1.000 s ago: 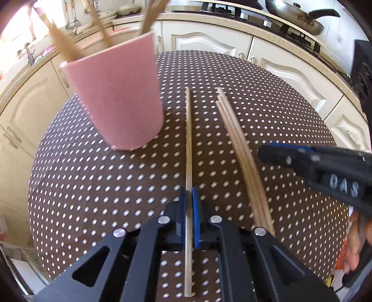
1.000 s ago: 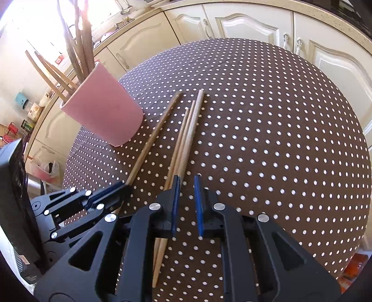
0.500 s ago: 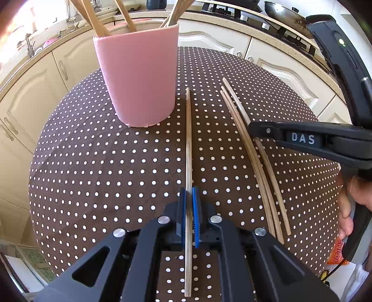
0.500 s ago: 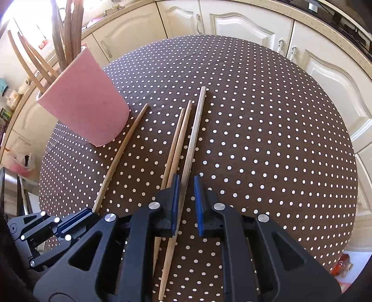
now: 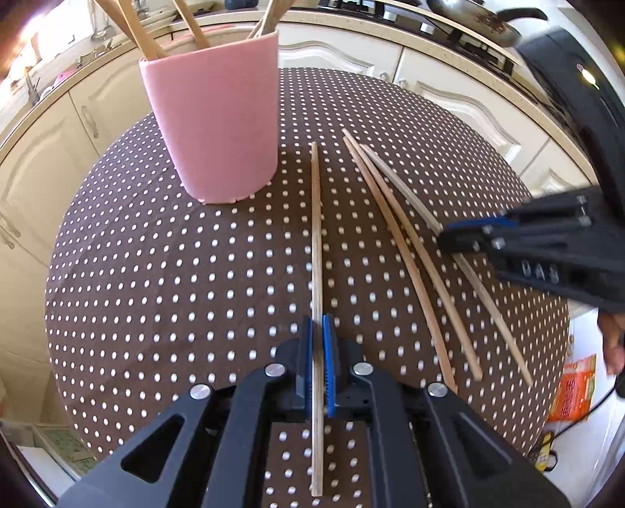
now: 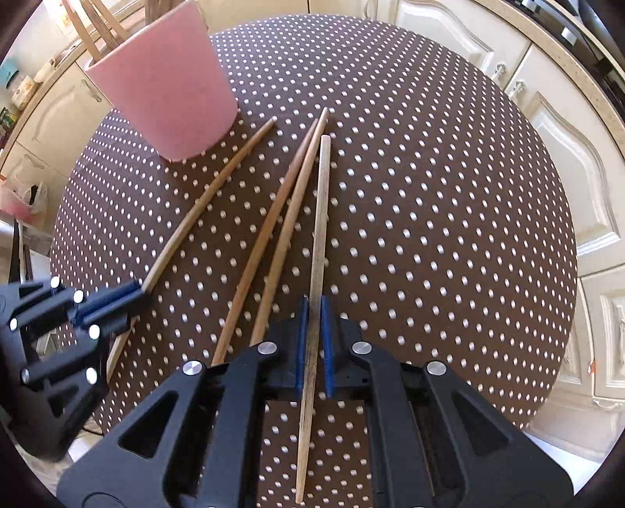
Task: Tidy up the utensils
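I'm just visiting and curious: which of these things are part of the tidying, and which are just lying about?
Part of the job: pink cup, four loose chopsticks, left gripper and right gripper, each shut on one.

Just there: frying pan, orange packet.

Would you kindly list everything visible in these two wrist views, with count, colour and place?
Chopsticks on the cloth: four, light wood; one between the left gripper's pads, one between the right gripper's pads, two side by side between those.
Cup: one, pink, upright at the far side of the table, wooden utensils standing in it.
Tablecloth: one, brown with white dots, covering the table.
Cabinets: cream, beyond the table.
Pan: one, dark, on the hob.
Left gripper: black with blue pads, shut on its chopstick.
Right gripper: same, just closing on its chopstick.
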Tool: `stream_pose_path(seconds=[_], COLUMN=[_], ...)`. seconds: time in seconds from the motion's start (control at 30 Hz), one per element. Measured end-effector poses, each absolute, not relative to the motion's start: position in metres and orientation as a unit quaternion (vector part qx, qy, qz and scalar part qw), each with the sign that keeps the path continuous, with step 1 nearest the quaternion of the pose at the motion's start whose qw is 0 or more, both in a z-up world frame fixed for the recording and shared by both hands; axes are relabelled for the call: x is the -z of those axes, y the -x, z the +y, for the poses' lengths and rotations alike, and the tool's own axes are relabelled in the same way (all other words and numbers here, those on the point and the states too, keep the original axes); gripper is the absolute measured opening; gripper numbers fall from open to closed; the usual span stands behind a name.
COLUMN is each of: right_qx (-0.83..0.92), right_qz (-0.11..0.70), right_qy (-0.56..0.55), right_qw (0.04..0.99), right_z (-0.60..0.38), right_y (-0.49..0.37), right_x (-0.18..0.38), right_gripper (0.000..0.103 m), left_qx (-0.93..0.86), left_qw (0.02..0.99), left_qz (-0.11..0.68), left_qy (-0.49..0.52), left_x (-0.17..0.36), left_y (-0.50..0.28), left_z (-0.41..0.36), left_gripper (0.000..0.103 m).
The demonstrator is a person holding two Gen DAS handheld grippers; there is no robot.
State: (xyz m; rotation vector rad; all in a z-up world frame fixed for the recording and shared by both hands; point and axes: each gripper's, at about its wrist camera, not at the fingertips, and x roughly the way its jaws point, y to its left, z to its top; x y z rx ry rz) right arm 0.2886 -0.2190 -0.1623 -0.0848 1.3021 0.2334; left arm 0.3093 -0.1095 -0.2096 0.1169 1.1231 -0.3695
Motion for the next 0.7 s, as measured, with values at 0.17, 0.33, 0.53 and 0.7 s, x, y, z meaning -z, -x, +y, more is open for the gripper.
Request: stream_pose_path(seconds=[0.17,0.33,0.53,0.7], right_qx=[-0.104,-0.107,-0.110,-0.110], right_qz=[0.598,0.602,0.616,0.617], right_qy=[0.024,0.012,-0.004,0.007], right_qw=[0.794,0.791,0.780,0.780], right_z=[-0.210,-0.216,-0.217,-0.226], right_y=[-0.300,-0.321,-0.347,-0.367], right_x=[0.162,0.163,0.162,0.164], right_gripper=[0.009,0.009,0.010,0.009], left_qx=[0.162,0.165,0.161,0.166], left_qw=[0.829,0.829,0.835,0.839], left_qz=[0.530,0.530,0.521,0.516], left_qy=[-0.075,-0.073,-0.073,-0.050], left_x=[0.209,0.206,0.205,0.205], left_y=[-0.328,-0.346,-0.354,-0.351], left_z=[-0.127,-0.137,-0.144,-0.134], left_gripper=[0.014,0.023,0.012,0.005])
